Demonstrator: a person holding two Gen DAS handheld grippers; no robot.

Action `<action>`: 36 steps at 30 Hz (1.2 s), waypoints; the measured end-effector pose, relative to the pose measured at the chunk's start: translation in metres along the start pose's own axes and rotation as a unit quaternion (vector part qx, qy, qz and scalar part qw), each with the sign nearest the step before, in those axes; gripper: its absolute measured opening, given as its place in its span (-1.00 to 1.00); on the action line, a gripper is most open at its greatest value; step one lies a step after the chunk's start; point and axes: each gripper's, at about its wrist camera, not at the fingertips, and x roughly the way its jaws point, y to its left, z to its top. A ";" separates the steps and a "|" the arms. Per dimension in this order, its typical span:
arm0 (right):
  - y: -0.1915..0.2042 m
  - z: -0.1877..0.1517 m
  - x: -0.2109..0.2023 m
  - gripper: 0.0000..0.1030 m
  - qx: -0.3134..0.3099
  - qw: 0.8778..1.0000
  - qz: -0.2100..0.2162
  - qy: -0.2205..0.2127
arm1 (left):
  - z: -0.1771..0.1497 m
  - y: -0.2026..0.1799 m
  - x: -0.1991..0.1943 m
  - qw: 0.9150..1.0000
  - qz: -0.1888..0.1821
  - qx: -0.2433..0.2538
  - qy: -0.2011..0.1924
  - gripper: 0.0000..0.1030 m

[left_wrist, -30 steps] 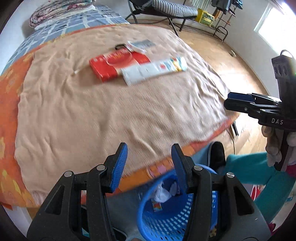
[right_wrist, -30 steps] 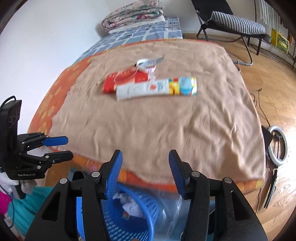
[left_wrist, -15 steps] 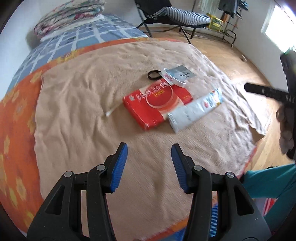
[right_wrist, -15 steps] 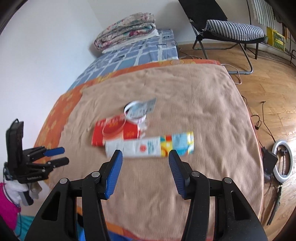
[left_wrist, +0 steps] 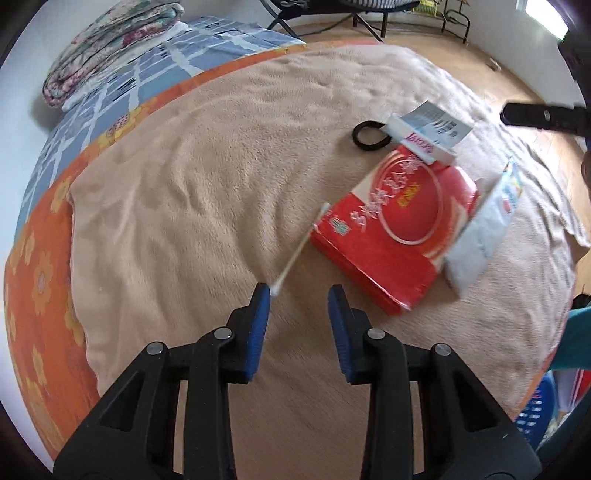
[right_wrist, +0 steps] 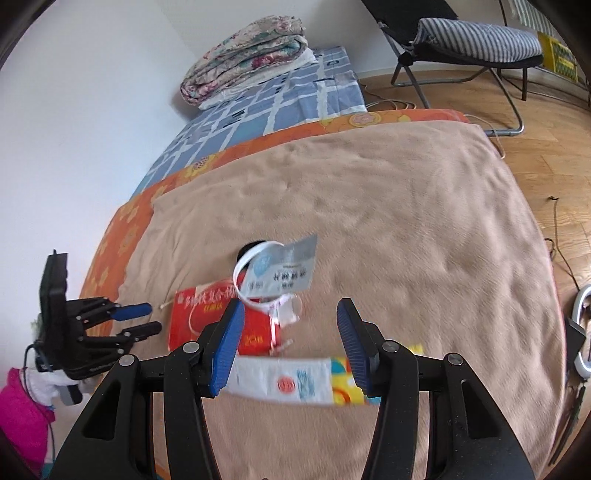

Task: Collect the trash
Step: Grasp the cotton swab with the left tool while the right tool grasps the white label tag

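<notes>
Beige fleece blanket (left_wrist: 207, 192) now fills both wrist views, where a second ago the blue basket (left_wrist: 535, 421) sat under the grippers; it shows now only at the lower right edge of the left view. Both hands have swung from the basket out over the bed, so I judge one drop-off finished and the next pickup beginning.

The trash lies clustered on the blanket: a red flat packet (left_wrist: 395, 229), largest, with a long white wrapper (left_wrist: 484, 229) touching its right side, a small grey-and-white box (left_wrist: 428, 136) leaning on its far end, and a black ring (left_wrist: 369, 134) just beside that box. A cotton swab (left_wrist: 299, 251) lies aslant against the packet's left edge.

The left gripper (left_wrist: 299, 291) has just been narrowing its jaws; they stand apart with nothing between them, the swab's near tip just beside the left finger, which suggests the swab is its target. The right gripper (right_wrist: 291, 314) hangs with jaws apart and empty over the wrapper (right_wrist: 295, 380) and packet (right_wrist: 207, 314).

Nothing blocks either approach. The swab is thin and lies flat in soft pile, so a pinch may slip or catch fleece. The folded quilt (right_wrist: 243, 55) and striped chair (right_wrist: 476, 33) stand well away.
</notes>
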 end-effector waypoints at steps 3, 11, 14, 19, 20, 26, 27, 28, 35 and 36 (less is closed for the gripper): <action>-0.005 0.008 0.012 -0.01 0.013 1.000 0.005 0.000 | 0.004 0.000 0.010 1.000 0.000 0.011 0.006 -0.38; -0.018 0.015 0.036 -0.01 0.044 0.999 0.016 0.008 | 0.014 0.002 0.021 1.000 0.000 0.012 -0.003 -0.59; -0.021 0.017 0.045 -0.02 0.054 0.998 0.014 0.014 | 0.015 0.004 0.021 1.000 -0.002 -0.002 -0.007 -0.66; -0.024 0.019 0.056 -0.07 0.073 0.997 0.029 0.015 | 0.012 0.010 0.018 1.000 -0.008 -0.020 -0.013 -0.76; -0.023 0.020 0.058 -0.19 0.074 0.997 0.029 0.016 | 0.010 0.011 0.018 1.000 -0.010 -0.025 -0.014 -0.78; -0.015 0.021 0.062 -0.63 0.069 0.997 0.034 0.020 | 0.008 0.011 0.016 1.000 -0.009 -0.018 -0.013 -0.80; -0.015 0.022 0.062 -0.71 0.068 0.997 0.032 0.019 | 0.008 0.010 0.016 1.000 -0.008 -0.016 -0.012 -0.79; -0.015 0.022 0.061 -0.84 0.068 0.997 0.029 0.017 | 0.008 0.010 0.017 1.000 -0.008 -0.015 -0.010 -0.79; -0.014 0.024 0.055 -0.94 0.060 0.998 0.028 0.005 | 0.017 0.003 0.024 1.000 0.004 0.004 -0.010 -0.79; -0.013 0.025 0.054 -0.94 0.056 0.998 0.026 0.002 | 0.017 0.004 0.024 1.000 0.001 -0.001 -0.012 -0.79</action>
